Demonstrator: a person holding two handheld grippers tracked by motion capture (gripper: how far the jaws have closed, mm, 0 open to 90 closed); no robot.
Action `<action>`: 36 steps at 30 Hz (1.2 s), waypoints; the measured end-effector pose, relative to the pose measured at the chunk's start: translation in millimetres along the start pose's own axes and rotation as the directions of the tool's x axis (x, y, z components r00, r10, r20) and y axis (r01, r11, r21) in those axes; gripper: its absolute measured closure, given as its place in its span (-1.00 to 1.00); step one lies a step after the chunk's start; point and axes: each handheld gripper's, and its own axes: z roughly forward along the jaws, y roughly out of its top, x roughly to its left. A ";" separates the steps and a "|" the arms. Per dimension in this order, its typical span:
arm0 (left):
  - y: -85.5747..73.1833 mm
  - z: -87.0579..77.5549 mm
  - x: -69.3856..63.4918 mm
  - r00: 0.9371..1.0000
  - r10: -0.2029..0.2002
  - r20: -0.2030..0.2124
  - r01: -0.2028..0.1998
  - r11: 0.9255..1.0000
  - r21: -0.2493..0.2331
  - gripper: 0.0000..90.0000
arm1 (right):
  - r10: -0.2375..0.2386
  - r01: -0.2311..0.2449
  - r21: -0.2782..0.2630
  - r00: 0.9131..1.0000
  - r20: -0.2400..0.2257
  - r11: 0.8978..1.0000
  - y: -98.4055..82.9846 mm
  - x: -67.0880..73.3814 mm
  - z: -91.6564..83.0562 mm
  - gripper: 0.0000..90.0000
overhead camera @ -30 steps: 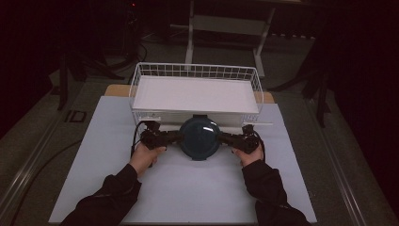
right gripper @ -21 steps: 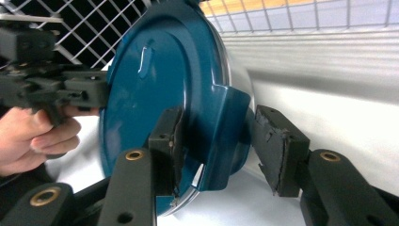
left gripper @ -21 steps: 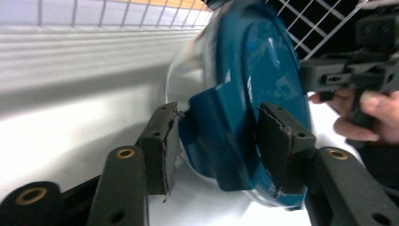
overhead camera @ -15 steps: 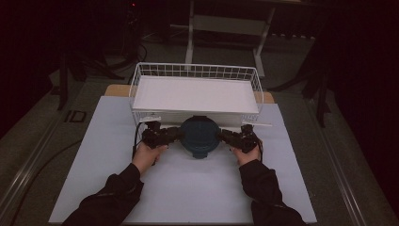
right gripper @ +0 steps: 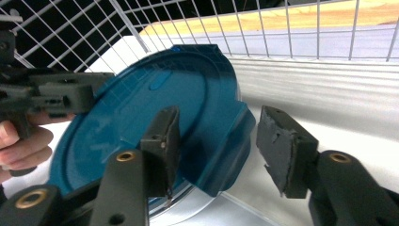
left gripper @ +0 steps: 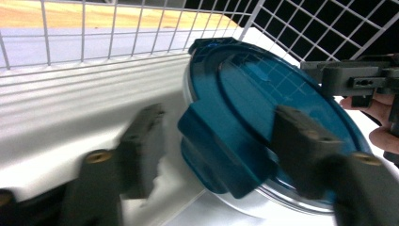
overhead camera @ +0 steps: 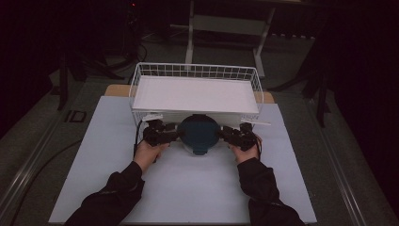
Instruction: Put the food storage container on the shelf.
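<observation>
From above, the blue lid (overhead camera: 198, 134) leans against the front of the wire basket (overhead camera: 141, 75) on the bench, between the left gripper (overhead camera: 165, 133) and the right gripper (overhead camera: 231, 135).

In the left gripper view, its jaws have just been opening and straddle the lid's tab (left gripper: 221, 155), pads apart from it.

In the right gripper view, the jaws have just been opening too, with the lid's edge (right gripper: 226, 141) loose between them.

Teal lid (overhead camera: 198, 133), white wire basket (overhead camera: 195, 71), black fingers (right gripper: 162, 139).

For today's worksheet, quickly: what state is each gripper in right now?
Left gripper: jaws just opening, astride the blue lid's tab, pads off it.
Right gripper: open, jaws just widening, astride the lid's other tab, not gripping.
</observation>
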 end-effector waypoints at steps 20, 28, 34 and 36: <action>-14.4 -45.4 -41.5 0.984 0.079 0.160 -0.093 0.992 0.082 -1.00 | -0.080 0.081 0.015 0.995 -0.053 0.997 -18.9 40.5 -45.1 0.13; -17.3 -73.4 -59.6 0.978 0.127 0.168 -0.141 0.987 0.074 -1.00 | -0.103 0.110 0.064 0.988 -0.112 0.992 -30.5 64.9 -44.8 0.53; -26.5 -94.7 -68.9 0.977 0.145 0.155 -0.155 0.986 0.054 -1.00 | -0.129 0.144 0.103 0.982 -0.141 0.984 -37.8 79.5 -33.4 0.88; -30.3 -100.1 -70.2 0.978 0.146 0.149 -0.155 0.987 0.049 -1.00 | -0.129 0.149 0.118 0.979 -0.159 0.982 -39.8 81.8 -29.1 0.99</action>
